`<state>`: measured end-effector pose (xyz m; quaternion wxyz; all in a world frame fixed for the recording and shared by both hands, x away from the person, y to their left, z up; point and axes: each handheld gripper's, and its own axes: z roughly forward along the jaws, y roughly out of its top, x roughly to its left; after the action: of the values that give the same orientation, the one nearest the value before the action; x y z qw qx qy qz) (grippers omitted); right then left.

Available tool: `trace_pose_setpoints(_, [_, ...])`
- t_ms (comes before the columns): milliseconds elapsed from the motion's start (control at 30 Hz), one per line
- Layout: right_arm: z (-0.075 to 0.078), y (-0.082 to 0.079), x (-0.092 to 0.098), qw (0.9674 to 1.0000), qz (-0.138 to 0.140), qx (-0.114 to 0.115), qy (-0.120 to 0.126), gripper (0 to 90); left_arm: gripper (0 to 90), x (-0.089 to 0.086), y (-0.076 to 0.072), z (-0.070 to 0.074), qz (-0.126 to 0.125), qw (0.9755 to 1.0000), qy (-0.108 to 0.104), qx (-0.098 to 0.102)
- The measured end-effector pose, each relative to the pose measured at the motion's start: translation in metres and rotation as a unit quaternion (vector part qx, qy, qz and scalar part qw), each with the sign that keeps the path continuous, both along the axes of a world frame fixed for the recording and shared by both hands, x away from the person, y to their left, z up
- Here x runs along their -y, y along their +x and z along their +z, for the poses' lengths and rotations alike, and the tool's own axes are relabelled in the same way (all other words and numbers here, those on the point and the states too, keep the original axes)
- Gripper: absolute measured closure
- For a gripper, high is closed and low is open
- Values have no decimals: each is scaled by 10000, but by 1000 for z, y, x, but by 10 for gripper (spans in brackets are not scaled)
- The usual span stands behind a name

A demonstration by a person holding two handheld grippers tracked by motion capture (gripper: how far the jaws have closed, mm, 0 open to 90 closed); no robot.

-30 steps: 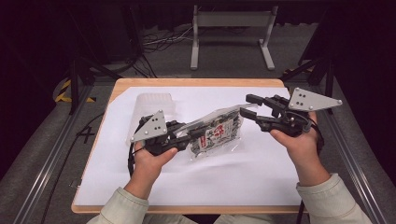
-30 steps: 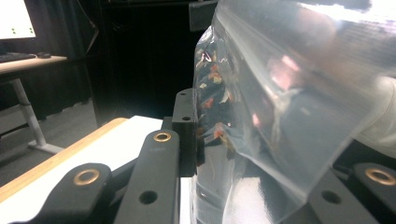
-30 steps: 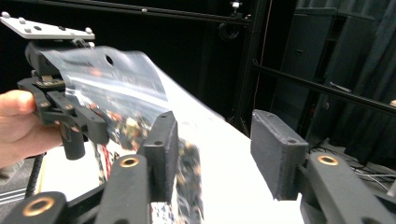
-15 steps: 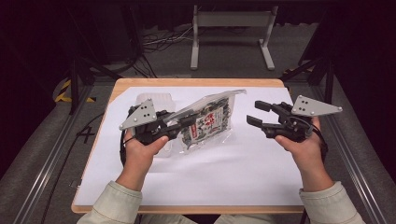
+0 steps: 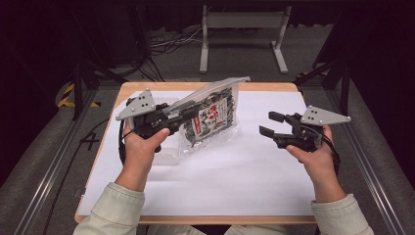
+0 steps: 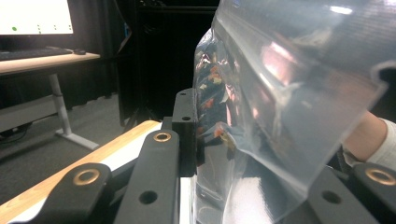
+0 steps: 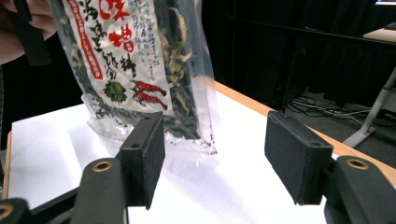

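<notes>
Left gripper (image 5: 188,111) pinches the bag (image 5: 211,117) and holds it tilted above the tabletop (image 5: 244,166).
Right gripper (image 5: 270,123) hangs apart from it, jaws spread with nothing between, having just been opening; the bag's lower edge seems near the tabletop.

Overhead camera faces forward; both tool cameras closely share the bag (image 5: 210,117).

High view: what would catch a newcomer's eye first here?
First, the clear snack bag with its red-and-white label, held tilted above the white table cover at centre left, clamped in the left gripper. Then the right gripper, off to the bag's right with nothing between its jaws, which have just been opening. Behind the left hand, a clear plastic container sits on the cover.
</notes>
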<state>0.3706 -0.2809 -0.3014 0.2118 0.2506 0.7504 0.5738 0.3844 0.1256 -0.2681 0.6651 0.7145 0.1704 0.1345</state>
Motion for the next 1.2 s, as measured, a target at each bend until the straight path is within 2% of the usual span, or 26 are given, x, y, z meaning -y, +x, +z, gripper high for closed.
trace_pose_setpoints(300, [-2, 1, 1, 10000, -17, -40, -52, 389, 740, -9, 4, 5, 246, 9997, 39, 30])
trace_pose_setpoints(533, [-3, 2, 1, 10000, -22, -68, -32, 386, 740, -30, 8, 10, 625, 9980, 40, 33])
trace_pose_setpoints(600, [-3, 2, 2, 10000, -24, -69, -35, 387, 740, -32, 8, 10, 658, 9978, 43, 16])
trace_pose_setpoints(733, [-3, 3, 1, 10000, -28, -76, -34, 385, 740, -43, 10, 11, 897, 9959, 94, 59])
trace_pose_setpoints(900, [-3, 3, 2, 10000, -58, -39, 0, 386, 740, -54, 13, 11, 1146, 9934, 54, 40])
trace_pose_setpoints(1200, [-5, 4, 2, 9999, -100, -60, 3, 385, 740, -68, 17, 10, 1472, 9891, 74, 2])
